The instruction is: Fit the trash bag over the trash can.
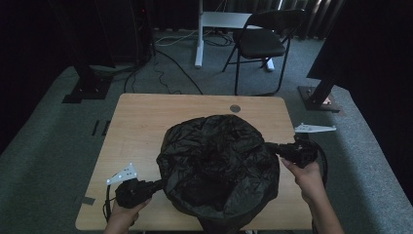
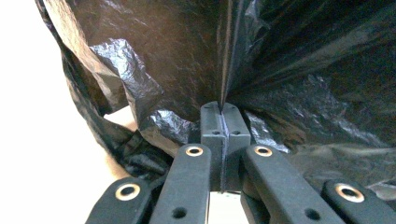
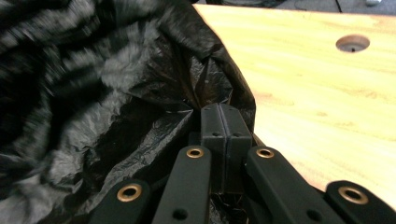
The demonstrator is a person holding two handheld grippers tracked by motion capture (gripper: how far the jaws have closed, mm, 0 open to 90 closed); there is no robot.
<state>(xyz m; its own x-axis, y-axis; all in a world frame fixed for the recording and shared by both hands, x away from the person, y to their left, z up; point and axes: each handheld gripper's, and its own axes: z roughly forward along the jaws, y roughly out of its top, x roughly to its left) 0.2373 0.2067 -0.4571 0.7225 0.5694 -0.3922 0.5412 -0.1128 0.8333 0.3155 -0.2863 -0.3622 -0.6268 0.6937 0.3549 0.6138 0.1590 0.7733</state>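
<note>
While clamped tight on a pleat of black plastic bag, jaws of the left gripper pressed flat together, pinching the near-left rim. Likewise closed on the bag's right edge, the right gripper, film caught between its jaws. Held by a hand on each side, spread wide and billowing over the near half of the wooden table. Beyond, a folding chair on grey carpet.
</note>
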